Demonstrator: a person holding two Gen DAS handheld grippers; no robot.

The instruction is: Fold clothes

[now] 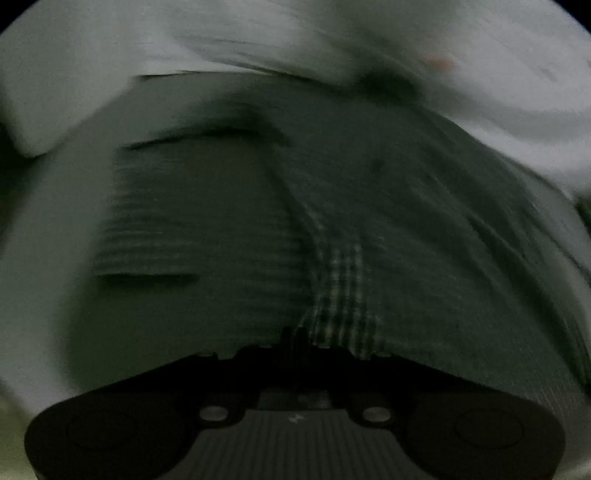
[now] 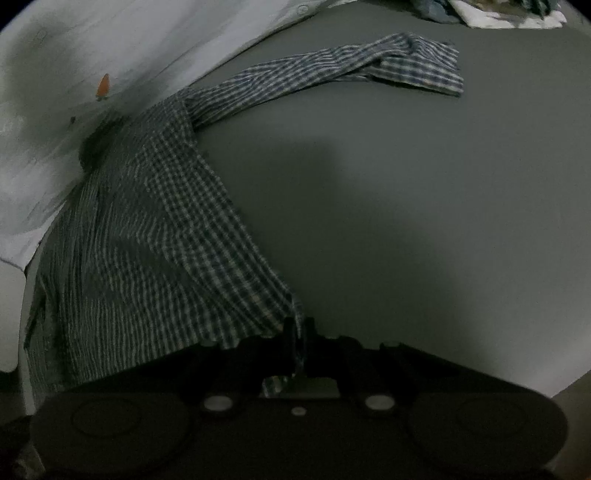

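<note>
A dark blue and white checked shirt (image 2: 155,229) is stretched above the grey table (image 2: 406,221), one sleeve (image 2: 332,70) trailing flat toward the far right. My right gripper (image 2: 297,332) is shut on the shirt's hem corner, cloth pinched between its closed fingers. In the left wrist view the same checked shirt (image 1: 295,221) fills the frame, blurred and dim. My left gripper (image 1: 295,341) is shut on a bunched edge of it, with folds radiating from the pinch.
A person's white garment (image 2: 92,74) with a small orange mark (image 2: 103,85) is close behind the shirt at the left; it also spans the top of the left wrist view as white garment (image 1: 369,37). A pile of other clothes (image 2: 498,14) lies at the table's far right.
</note>
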